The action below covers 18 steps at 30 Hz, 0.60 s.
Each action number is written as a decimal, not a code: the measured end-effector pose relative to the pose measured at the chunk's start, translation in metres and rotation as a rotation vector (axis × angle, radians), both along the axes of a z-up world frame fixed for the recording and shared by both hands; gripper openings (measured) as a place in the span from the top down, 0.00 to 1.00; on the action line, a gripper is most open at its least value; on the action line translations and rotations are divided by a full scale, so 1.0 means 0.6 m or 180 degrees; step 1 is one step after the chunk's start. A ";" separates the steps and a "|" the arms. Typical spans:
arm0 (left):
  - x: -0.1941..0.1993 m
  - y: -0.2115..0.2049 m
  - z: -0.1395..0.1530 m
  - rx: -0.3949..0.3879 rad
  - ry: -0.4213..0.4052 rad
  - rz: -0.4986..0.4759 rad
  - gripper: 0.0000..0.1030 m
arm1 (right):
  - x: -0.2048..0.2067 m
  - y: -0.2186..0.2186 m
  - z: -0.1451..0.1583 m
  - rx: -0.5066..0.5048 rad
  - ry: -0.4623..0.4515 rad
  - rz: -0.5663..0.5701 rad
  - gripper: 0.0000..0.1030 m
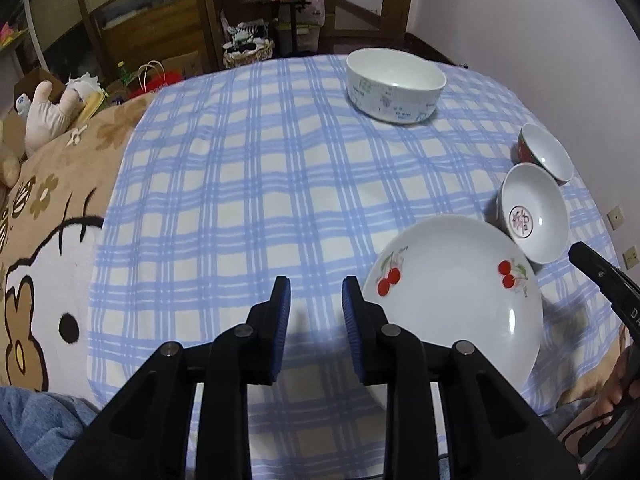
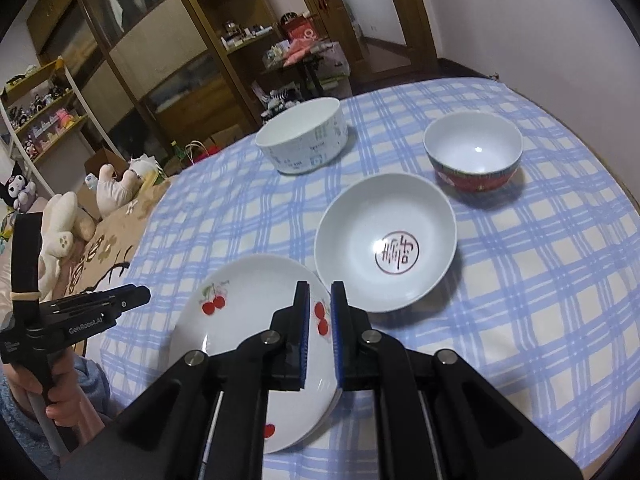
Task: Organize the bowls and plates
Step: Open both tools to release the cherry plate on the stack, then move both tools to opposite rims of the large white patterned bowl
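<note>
The left gripper (image 1: 316, 292) hangs with jaws apart on nothing, just beside the white glazed cherry-print plate (image 1: 460, 300); the right gripper (image 2: 320, 300) hovers over that plate's far rim, jaws nearly together and empty; the plate looks stiff, slick and breakable, best pinched at its raised rim; the white bowl with a red emblem (image 2: 386, 240) crowds it, while the blue checked cloth (image 1: 240, 200) lies open leftward.

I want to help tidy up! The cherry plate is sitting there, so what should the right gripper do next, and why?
Probably open the right gripper jaws and reach for the near rim of the red-emblem bowl. It sits just ahead, standing alone and empty, while the cherry plate already lies flat.
</note>
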State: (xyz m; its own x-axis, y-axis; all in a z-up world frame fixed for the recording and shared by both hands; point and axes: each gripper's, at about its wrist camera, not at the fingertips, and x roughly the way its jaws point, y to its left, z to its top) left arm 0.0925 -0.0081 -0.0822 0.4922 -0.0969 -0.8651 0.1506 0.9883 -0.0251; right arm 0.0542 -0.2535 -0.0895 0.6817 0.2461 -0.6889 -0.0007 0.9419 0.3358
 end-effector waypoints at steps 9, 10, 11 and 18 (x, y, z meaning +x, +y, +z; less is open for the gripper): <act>0.032 -0.014 0.046 0.0032 -0.0302 -0.0016 0.39 | 0.042 0.010 0.041 -0.0197 -0.0177 0.0069 0.62; 0.037 -0.015 0.054 0.0037 -0.0350 -0.0024 0.33 | 0.050 0.012 0.047 -0.0223 -0.0214 0.0072 0.55; 0.041 -0.015 0.059 0.0027 -0.0364 -0.0030 0.31 | 0.055 0.013 0.051 -0.0241 -0.0234 0.0064 0.46; 0.105 -0.017 0.090 0.0069 -0.0516 0.0027 0.09 | 0.127 0.009 0.073 -0.0290 -0.0325 0.0050 0.16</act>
State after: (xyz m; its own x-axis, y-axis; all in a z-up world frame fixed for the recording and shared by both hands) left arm 0.1558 -0.0184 -0.0284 0.6263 -0.0743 -0.7760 0.1425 0.9896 0.0203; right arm 0.1307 -0.2483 -0.0460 0.7459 0.1970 -0.6362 -0.0455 0.9681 0.2463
